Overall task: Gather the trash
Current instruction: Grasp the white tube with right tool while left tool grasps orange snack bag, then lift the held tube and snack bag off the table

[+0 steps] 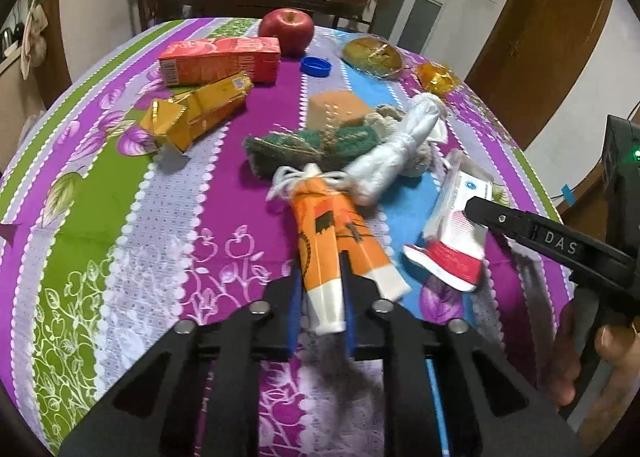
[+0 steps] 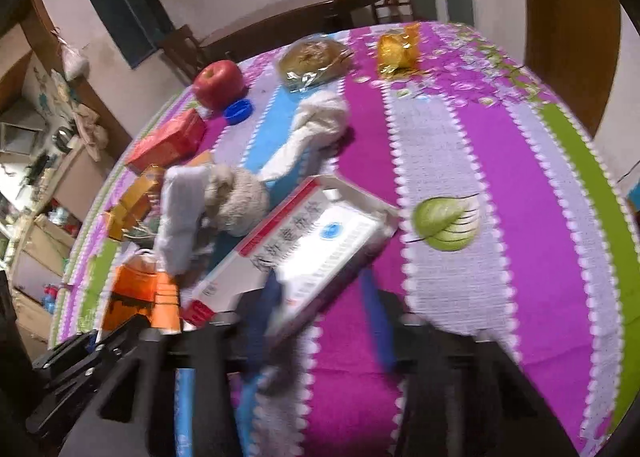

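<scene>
The left tool (image 1: 320,297) is pinching the white end of a folded orange bag (image 1: 340,241), which has a white string tied at its far end and lies on the desk (image 1: 100,217) with its striped purple, green and blue cloth. The right tool (image 2: 316,321) is spread wide around the near end of a white and red box (image 2: 320,233); the picture is blurry there, so I cannot tell if the fingers touch it. In the left view the right tool shows as a black arm (image 1: 552,245) just over that same box (image 1: 452,229), which lies beside the orange bag. Right behind the bag is a knotted white plastic bag (image 1: 396,153), a green scrubber (image 1: 312,145), a gray woolly ball (image 2: 240,197) and a tan sponge block (image 1: 338,109). Farther back on the left lie a yellow carton (image 1: 200,113) and a red carton (image 1: 220,59), touching each other. At the far edge sit a red apple (image 1: 286,29), a blue bottle cap (image 1: 316,66), a wrapped bun (image 1: 372,53) and a gold wrapper (image 1: 436,77).
</scene>
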Tool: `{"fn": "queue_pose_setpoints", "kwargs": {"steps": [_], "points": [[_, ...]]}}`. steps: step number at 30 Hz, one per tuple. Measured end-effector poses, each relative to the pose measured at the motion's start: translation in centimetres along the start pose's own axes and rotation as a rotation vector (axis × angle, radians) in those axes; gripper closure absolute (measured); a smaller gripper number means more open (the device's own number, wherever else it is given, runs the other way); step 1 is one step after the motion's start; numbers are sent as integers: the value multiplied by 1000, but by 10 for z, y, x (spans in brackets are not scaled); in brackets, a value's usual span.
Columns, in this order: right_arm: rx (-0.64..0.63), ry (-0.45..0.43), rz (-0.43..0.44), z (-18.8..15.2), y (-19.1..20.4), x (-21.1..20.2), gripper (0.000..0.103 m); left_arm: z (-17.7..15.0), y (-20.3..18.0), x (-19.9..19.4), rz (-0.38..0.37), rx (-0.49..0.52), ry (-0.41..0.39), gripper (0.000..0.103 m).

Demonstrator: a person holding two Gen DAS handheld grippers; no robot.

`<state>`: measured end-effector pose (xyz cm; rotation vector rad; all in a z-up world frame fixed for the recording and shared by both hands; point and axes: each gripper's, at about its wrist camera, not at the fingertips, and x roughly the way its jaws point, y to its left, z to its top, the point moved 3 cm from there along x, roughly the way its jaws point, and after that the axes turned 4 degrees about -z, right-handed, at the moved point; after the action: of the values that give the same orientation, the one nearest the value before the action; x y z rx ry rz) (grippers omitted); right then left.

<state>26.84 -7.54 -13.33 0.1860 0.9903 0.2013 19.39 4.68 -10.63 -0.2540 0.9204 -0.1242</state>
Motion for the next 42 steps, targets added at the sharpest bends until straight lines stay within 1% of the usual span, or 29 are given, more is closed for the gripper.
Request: {"fn": "queue_pose_setpoints", "kwargs": {"steps": [1, 3, 7, 11, 14, 17, 21, 25, 29, 34, 39, 42], "points": [[9, -4, 34, 1, 1, -1, 79, 0, 1, 0, 3, 0, -1, 92], [-27, -21, 38, 0, 6, -4, 86, -3, 5, -1, 0, -13, 2, 93], [-79, -43, 64, -4, 6, -21, 90, -7, 8, -8, -11, -16, 7, 93], [-120, -71, 34, -11, -12, -53, 94, -16, 12, -22, -4, 6, -1, 93], [-106, -86, 17, -18, -34, -74, 95, -23, 15, -33, 11, 20, -10, 93], [-85, -74, 38, -29, -51, -86, 95, -28, 15, -43, 3, 28, -16, 93], [-121, -68, 29, -41, -61, -103, 95, -31, 8, -48, 21, 60, -33, 93], [-112, -95, 15, -50, -72, -118, 95, -31, 1, -52, 8, 74, -41, 93], [-87, -121, 13, -54, -77, -123, 95, -31, -7, -60, 27, 102, -68, 93], [-74, -157, 30, -56, -77, -131, 97, -26, -14, -67, 28, 108, -94, 93], [-89, -202, 33, -50, -73, -148, 98, -13, -27, -80, 29, 139, -154, 93], [-99, -195, 16, -48, -72, -145, 98, -7, -32, -83, 21, 150, -174, 93]]}}
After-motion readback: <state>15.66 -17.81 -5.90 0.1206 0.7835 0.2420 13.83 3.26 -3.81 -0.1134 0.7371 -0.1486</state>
